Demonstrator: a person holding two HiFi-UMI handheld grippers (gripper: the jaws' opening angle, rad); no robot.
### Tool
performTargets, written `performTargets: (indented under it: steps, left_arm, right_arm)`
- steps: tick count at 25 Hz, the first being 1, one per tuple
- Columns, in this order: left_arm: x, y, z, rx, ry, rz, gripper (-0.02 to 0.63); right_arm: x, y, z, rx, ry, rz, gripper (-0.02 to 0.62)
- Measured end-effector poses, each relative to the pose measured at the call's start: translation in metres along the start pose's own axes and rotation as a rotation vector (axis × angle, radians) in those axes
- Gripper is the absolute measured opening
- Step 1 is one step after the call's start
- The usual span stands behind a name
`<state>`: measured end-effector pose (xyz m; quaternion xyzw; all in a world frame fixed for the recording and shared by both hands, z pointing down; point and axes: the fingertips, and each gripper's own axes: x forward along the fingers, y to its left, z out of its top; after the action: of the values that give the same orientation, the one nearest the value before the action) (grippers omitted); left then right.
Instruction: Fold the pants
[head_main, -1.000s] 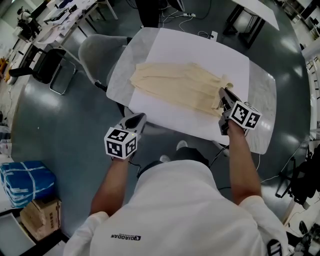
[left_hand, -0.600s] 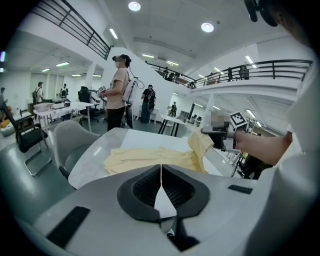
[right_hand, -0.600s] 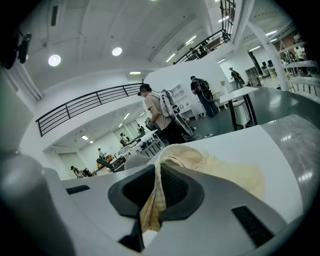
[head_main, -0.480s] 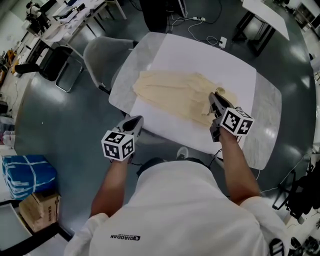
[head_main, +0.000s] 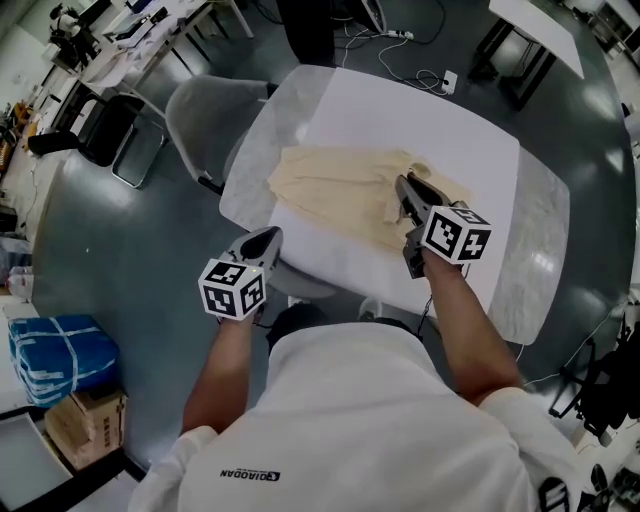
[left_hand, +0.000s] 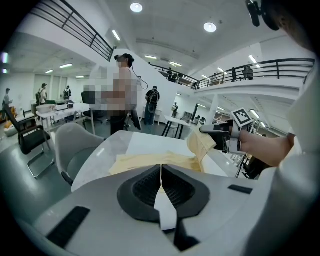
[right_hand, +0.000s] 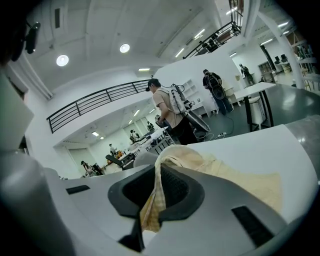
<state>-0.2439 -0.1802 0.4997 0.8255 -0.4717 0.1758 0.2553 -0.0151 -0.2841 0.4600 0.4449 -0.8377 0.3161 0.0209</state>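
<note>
The right gripper (head_main: 405, 192) has its jaws nearly together, pinched on one end of the pale cream fabric pants (head_main: 335, 185) — in the right gripper view a fold of the cloth runs down between the pads, and that end is raised off the surface. The rest of the pants lies flat on the white sheet (head_main: 420, 115) laid over the rounded grey table (head_main: 535, 250), stretching away to the left of that gripper. The left gripper (head_main: 266, 238) has its jaws pressed together with nothing between them — it hangs at the table's near edge, apart from the pants, which lie beyond it.
</note>
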Motion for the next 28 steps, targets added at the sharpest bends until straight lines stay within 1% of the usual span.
performTargets:
  steps: [6, 11, 15, 21, 24, 28]
  left_arm:
    - [0.0, 0.047, 0.007, 0.02, 0.039, -0.053, 0.032]
    - [0.001, 0.091, 0.015, 0.032, 0.039, -0.09, 0.032]
    - [-0.004, 0.124, 0.012, 0.028, 0.047, -0.119, 0.032]
    - [-0.012, 0.172, 0.0, 0.006, 0.077, -0.131, 0.032]
    - [-0.016, 0.191, -0.008, -0.01, 0.093, -0.132, 0.032]
    - [-0.024, 0.214, -0.015, -0.04, 0.098, -0.126, 0.032]
  right_arm:
    - [0.057, 0.038, -0.001, -0.017, 0.004, -0.026, 0.052]
    - [0.113, 0.065, -0.012, -0.035, 0.022, -0.059, 0.052]
    - [0.162, 0.077, -0.035, -0.034, 0.072, -0.092, 0.052]
    - [0.232, 0.079, -0.073, -0.004, 0.145, -0.15, 0.052]
    - [0.262, 0.077, -0.095, -0.016, 0.189, -0.187, 0.052]
    - [0.301, 0.074, -0.127, -0.035, 0.274, -0.229, 0.052]
